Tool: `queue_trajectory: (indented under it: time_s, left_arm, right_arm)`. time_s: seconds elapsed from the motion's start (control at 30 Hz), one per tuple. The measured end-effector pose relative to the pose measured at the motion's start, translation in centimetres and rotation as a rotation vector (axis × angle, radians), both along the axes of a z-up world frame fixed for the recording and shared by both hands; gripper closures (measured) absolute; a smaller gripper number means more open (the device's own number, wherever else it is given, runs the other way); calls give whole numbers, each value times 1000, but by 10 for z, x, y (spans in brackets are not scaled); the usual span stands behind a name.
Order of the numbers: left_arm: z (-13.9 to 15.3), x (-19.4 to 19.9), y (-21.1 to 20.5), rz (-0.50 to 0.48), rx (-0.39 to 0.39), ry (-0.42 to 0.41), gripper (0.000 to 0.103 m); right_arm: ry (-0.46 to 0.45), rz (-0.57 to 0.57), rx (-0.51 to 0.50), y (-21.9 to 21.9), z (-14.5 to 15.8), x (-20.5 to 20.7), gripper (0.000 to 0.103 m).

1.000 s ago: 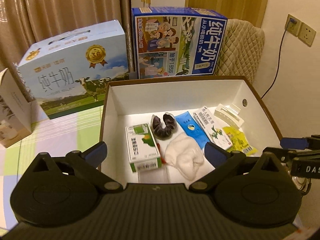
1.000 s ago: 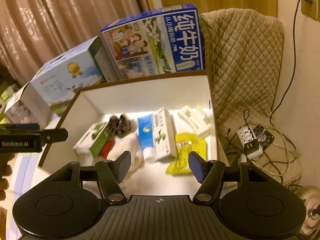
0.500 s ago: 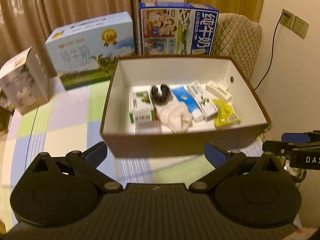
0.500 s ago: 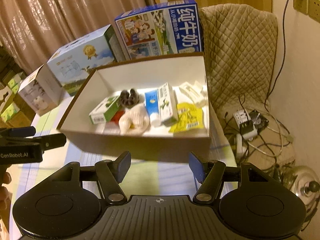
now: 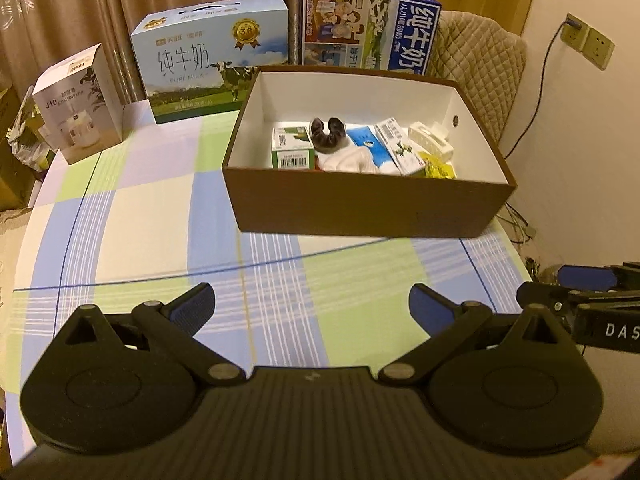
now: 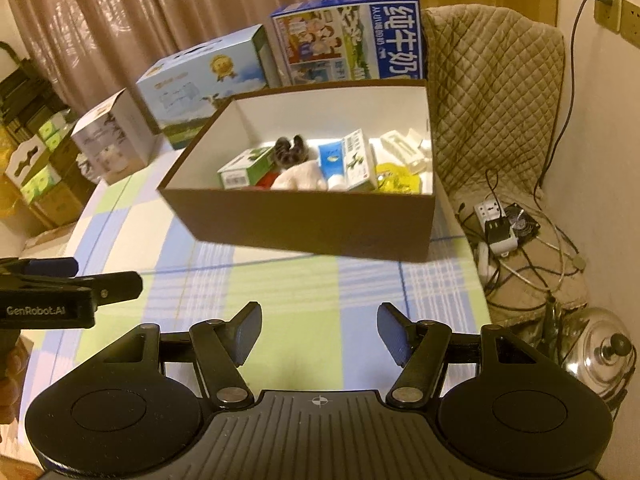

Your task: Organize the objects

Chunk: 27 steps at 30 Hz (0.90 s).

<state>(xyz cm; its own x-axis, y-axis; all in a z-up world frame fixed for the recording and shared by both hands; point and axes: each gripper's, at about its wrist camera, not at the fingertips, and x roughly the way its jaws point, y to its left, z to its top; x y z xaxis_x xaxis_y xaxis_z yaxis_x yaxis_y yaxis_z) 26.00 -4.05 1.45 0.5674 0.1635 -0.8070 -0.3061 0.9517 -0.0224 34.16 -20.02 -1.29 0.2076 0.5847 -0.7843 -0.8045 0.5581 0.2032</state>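
A brown box with a white inside (image 5: 368, 208) (image 6: 304, 224) stands on the checked tablecloth. Inside lie a green-and-white carton (image 5: 292, 148) (image 6: 244, 168), a dark scrunchie (image 5: 328, 134) (image 6: 290, 150), a white cloth (image 5: 348, 158) (image 6: 300, 176), a blue tube (image 5: 370, 146), a white-green packet (image 5: 400, 146) (image 6: 358, 158), a white clip (image 5: 430, 138) (image 6: 404, 148) and a yellow sachet (image 5: 438, 168) (image 6: 394, 178). My left gripper (image 5: 311, 305) hangs open over the cloth well in front of the box. My right gripper (image 6: 319, 332) is also open and holds nothing.
Behind the box stand a light-blue milk carton (image 5: 212, 68), a dark-blue milk carton (image 5: 368, 32) and a small white humidifier box (image 5: 78, 104). A quilted chair back (image 6: 492, 92) is at the right. Cables, a power strip (image 6: 496, 224) and a metal kettle (image 6: 600, 352) lie on the floor.
Both grippers have pulled back from over the box toward the table's near side, so the box's front wall and more tablecloth now show. Both stay open with nothing in them.
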Motion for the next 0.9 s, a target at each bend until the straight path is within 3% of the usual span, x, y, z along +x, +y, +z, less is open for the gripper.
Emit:
queue_trajectory:
  time_s: [0.43, 0.9]
  left_arm:
    - [-3, -45, -5, -101, -3, 11, 1]
    - [0, -103, 11, -121, -3, 7, 1]
  right_arm:
    - [4, -73, 0, -19, 10, -62, 42]
    - [15, -112, 10, -33, 14, -122, 42]
